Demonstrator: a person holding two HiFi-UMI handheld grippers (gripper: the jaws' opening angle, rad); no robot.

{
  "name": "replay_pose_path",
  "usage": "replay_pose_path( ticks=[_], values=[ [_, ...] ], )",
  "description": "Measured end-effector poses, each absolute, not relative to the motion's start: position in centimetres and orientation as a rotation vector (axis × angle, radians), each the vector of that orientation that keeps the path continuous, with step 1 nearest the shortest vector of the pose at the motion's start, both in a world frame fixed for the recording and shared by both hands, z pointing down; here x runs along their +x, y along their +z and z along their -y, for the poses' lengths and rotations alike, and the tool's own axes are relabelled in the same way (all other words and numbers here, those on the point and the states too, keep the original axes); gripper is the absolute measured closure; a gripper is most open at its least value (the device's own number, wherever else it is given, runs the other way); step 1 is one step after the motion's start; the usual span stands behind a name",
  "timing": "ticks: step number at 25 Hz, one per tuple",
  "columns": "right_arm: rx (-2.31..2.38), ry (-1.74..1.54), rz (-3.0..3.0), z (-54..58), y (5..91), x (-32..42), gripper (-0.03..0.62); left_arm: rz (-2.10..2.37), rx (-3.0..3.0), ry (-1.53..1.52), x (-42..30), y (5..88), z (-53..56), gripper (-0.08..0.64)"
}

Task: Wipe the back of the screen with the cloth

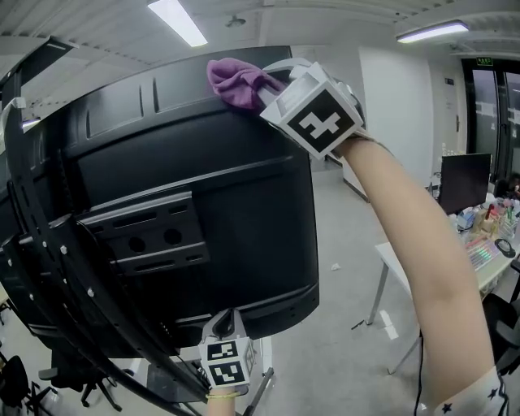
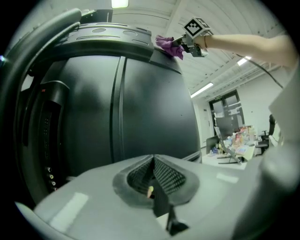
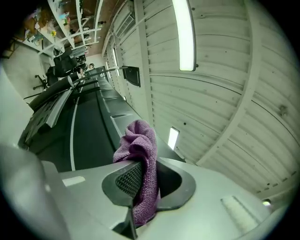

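The right gripper [image 3: 140, 180] is clamped on the purple cloth [image 1: 236, 81], which rests against the top edge of the black screen [image 1: 211, 203] back at 12 o'clock. The left gripper [image 2: 154, 180], its jaws together and empty, sits below the screen at 6 o'clock. Ceiling lights [image 1: 179, 20] run overhead, with a cluttered desk [image 1: 487, 260] at 3 o'clock. The bare right arm [image 1: 406, 219] stretches upward.

Open-plan office, desk [image 1: 388, 253] with monitor [image 1: 465, 180] and keyboard [image 1: 482, 255], ceiling strip lights [image 1: 179, 20]
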State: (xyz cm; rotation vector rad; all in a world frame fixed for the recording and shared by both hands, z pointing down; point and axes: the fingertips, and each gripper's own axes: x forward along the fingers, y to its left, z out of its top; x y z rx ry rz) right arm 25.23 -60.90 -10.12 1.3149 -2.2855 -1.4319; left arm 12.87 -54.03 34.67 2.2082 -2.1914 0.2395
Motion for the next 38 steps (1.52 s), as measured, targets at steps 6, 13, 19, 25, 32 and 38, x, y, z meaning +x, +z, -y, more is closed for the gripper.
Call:
replay_pose_path(
  ticks=[6,13,19,25,32,38],
  values=[
    [1.341,-1.396,2.428,59.3,-8.0,26.4,0.537,2.212,2.218,0.235,12.8,34.0,53.6,0.552],
    [1.23,-1.05,2.872,55.6,6.6,27.4,0.537,2.215,2.247,0.189,13.6,33.7,52.9,0.552],
    [1.257,-0.572,3.0,54.5,23.8,27.1,0.537,2.246,2.251,0.11,14.5,33.5,51.4,0.552],
    [1.319,-0.222,2.967,52.9,34.1,27.0,0.541,2.228,2.244,0.077,15.2,35.1,49.8,0.552],
    [1.337,-0.139,2.932,51.5,36.7,27.1,0.543,2.22,2.218,0.089,15.4,36.4,49.0,0.552],
    [1.342,-0.105,2.931,51.5,36.7,27.2,0.543,2.226,2.215,0.072,15.2,36.0,48.6,0.552]
  ],
)
